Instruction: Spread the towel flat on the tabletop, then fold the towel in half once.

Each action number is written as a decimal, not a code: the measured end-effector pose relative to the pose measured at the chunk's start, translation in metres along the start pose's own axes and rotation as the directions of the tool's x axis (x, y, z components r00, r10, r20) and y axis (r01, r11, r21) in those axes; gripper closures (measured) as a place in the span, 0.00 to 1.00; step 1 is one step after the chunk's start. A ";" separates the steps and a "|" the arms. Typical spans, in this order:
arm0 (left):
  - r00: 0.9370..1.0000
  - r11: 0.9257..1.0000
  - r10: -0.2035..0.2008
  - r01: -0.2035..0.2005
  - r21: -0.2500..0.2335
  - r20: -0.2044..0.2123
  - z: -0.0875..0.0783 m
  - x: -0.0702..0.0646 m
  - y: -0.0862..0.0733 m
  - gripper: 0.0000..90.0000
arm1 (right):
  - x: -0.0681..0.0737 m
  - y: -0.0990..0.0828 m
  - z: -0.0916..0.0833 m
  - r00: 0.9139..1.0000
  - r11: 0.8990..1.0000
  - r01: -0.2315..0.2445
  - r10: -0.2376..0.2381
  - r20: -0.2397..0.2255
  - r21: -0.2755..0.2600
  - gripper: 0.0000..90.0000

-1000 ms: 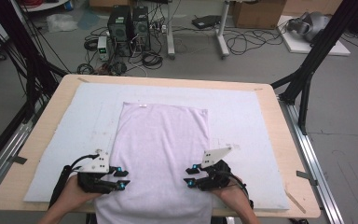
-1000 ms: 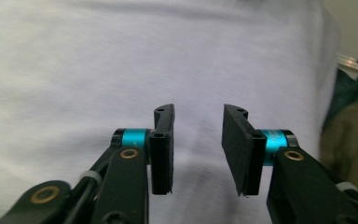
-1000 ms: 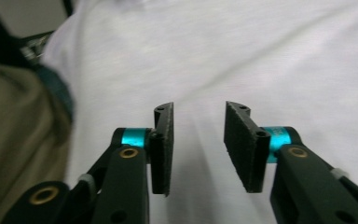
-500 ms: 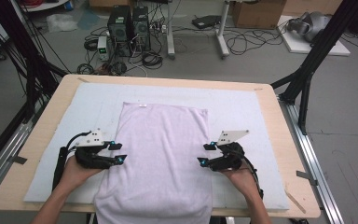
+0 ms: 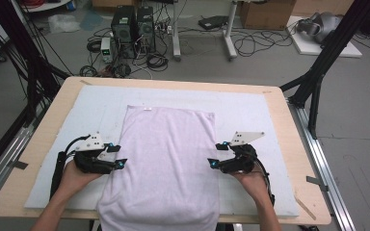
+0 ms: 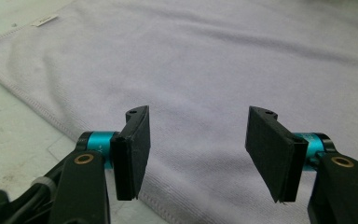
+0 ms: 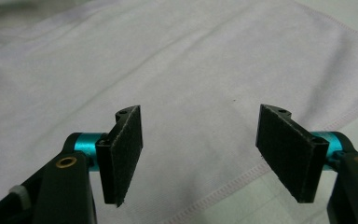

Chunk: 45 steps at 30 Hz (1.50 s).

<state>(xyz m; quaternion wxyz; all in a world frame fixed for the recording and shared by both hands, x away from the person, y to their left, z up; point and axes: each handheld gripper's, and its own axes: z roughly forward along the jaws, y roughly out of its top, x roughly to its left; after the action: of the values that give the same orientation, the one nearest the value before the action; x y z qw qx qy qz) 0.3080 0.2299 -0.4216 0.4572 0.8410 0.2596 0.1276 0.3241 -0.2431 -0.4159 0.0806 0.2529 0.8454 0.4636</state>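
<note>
A pale lilac towel (image 5: 166,159) lies flat on the white mat (image 5: 250,110), and its near end hangs over the table's front edge. My left gripper (image 5: 116,155) sits at the towel's left hem, pointing inward. In the left gripper view the left gripper (image 6: 196,140) is open over the towel (image 6: 214,60), its jaws having just been opening with nothing between the pads. My right gripper (image 5: 217,154) sits at the right hem. The right gripper (image 7: 198,140) is likewise open above the towel (image 7: 168,60); its jaws have also just been opening, and the gap is empty.
The mat covers a wooden table (image 5: 298,144). A small white label (image 5: 148,109) marks the towel's far edge. Black frame posts (image 5: 318,72) stand at both sides. Computer towers (image 5: 132,24) and cables lie on the floor beyond.
Both grippers moved away from the near edge along the towel's sides, the right one slightly outward. Their jaws opened wider.
</note>
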 end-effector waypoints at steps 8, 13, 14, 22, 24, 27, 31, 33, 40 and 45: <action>1.000 1.000 0.005 -0.005 -0.005 0.000 0.004 0.000 0.001 0.43 | 0.006 -0.004 -0.004 1.000 1.000 0.007 -0.007 0.020 0.002 0.33; 1.000 1.000 0.003 -0.003 -0.008 0.005 0.003 0.002 0.001 0.43 | 0.007 -0.005 -0.003 1.000 1.000 0.009 -0.009 0.022 0.006 0.33; 1.000 1.000 0.003 -0.003 -0.009 0.005 0.003 0.002 0.001 0.43 | 0.007 -0.005 -0.002 1.000 1.000 0.011 -0.012 0.023 0.006 0.33; 1.000 1.000 0.004 -0.004 -0.009 0.007 0.005 0.002 0.001 0.43 | 0.010 -0.005 0.000 0.999 0.999 0.025 -0.026 0.026 0.023 0.33; 1.000 1.000 0.003 -0.003 -0.008 0.004 0.005 0.002 0.001 0.43 | 0.010 -0.005 0.000 0.999 0.999 0.028 -0.029 0.028 0.024 0.33; 1.000 1.000 0.006 -0.006 -0.008 0.004 0.005 0.003 0.001 0.43 | 0.010 -0.004 0.001 0.999 0.999 0.031 -0.031 0.032 0.020 0.33; 1.000 1.000 0.006 -0.006 -0.012 0.001 0.005 0.003 0.002 0.43 | 0.008 -0.003 0.002 0.999 0.999 0.032 -0.033 0.028 0.020 0.33; 1.000 1.000 0.009 -0.009 -0.011 -0.006 0.004 0.004 0.002 0.44 | 0.005 -0.001 0.001 0.999 0.999 0.032 -0.032 0.031 0.013 0.33; 0.999 1.000 -0.020 0.020 -0.020 -0.028 0.002 0.020 0.016 0.47 | -0.010 0.012 -0.008 0.999 1.000 0.019 -0.018 0.041 -0.024 0.33; 0.998 0.999 -0.049 0.048 -0.023 -0.045 0.003 0.040 0.026 0.48 | -0.030 0.026 -0.006 0.999 1.000 0.010 -0.009 0.043 -0.009 0.35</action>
<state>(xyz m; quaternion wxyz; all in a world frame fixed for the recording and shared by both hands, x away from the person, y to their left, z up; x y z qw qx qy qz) 0.3513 0.2382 -0.4026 0.4632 0.8264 0.2887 0.1383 0.3565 -0.2507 -0.3945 0.1020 0.2585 0.8426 0.4613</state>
